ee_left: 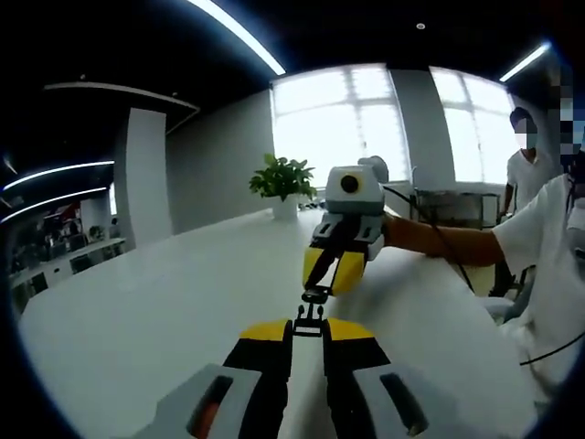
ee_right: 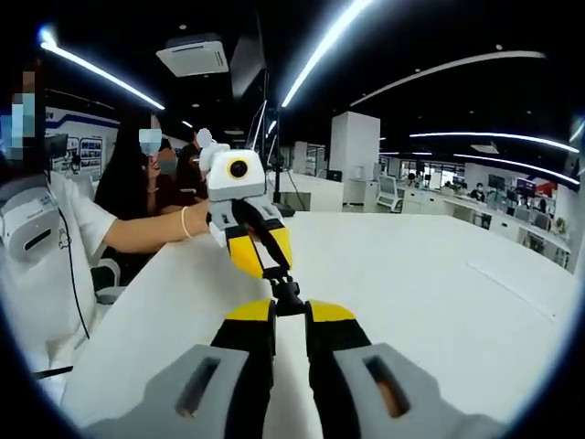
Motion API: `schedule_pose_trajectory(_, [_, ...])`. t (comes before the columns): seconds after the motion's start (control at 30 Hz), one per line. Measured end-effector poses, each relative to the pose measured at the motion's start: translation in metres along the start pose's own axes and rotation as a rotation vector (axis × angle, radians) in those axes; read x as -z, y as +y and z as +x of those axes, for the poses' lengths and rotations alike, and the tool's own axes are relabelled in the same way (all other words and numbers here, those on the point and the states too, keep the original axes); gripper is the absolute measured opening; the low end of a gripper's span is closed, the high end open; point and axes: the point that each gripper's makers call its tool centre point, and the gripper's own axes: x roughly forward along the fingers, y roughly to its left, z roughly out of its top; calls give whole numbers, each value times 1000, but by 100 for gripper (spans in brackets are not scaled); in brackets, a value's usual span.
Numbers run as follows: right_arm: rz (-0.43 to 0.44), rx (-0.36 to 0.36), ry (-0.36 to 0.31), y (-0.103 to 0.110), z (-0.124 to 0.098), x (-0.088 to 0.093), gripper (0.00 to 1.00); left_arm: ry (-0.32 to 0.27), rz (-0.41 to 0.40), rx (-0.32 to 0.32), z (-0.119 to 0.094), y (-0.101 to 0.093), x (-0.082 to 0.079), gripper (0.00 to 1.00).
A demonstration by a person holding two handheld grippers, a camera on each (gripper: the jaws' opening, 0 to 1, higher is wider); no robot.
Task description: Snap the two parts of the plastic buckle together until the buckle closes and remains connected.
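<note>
Between both grippers, the small dark buckle (ee_left: 313, 309) is barely legible.

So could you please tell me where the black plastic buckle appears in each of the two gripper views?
Left gripper view: the plastic buckle sits low at centre, between the left gripper below and the right gripper above.
Right gripper view: low at centre, between the right gripper's tips and the left gripper coming from upper left.
Shared landmark: the white table.
</note>
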Motion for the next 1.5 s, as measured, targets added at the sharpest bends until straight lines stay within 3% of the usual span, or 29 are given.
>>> schedule_pose_trajectory(0.27, [1, -12, 25, 2, 3, 7, 12, 27, -11, 2, 4, 0, 8, 12])
schedule_pose_trajectory(0.57, [-6, -13, 66, 3, 5, 16, 12, 13, -30, 12, 5, 0, 6, 12])
schedule_pose_trajectory(0.73, [11, -19, 85, 3, 7, 22, 12, 38, -38, 11, 8, 0, 13, 12])
schedule_pose_trajectory(0.9, [12, -20, 135, 3, 10, 34, 12, 107, -53, 15, 11, 0, 28, 12])
schedule_pose_trajectory(1.1, [10, -17, 136, 2, 9, 34, 12, 122, -60, 18, 11, -1, 31, 12])
schedule_pose_trajectory(1.33, [8, -17, 135, 4, 9, 33, 12, 189, -63, 11, 12, -1, 44, 12])
schedule_pose_trajectory(1.5, [9, -14, 134, 2, 9, 33, 12, 183, -72, 13, 11, -1, 44, 14])
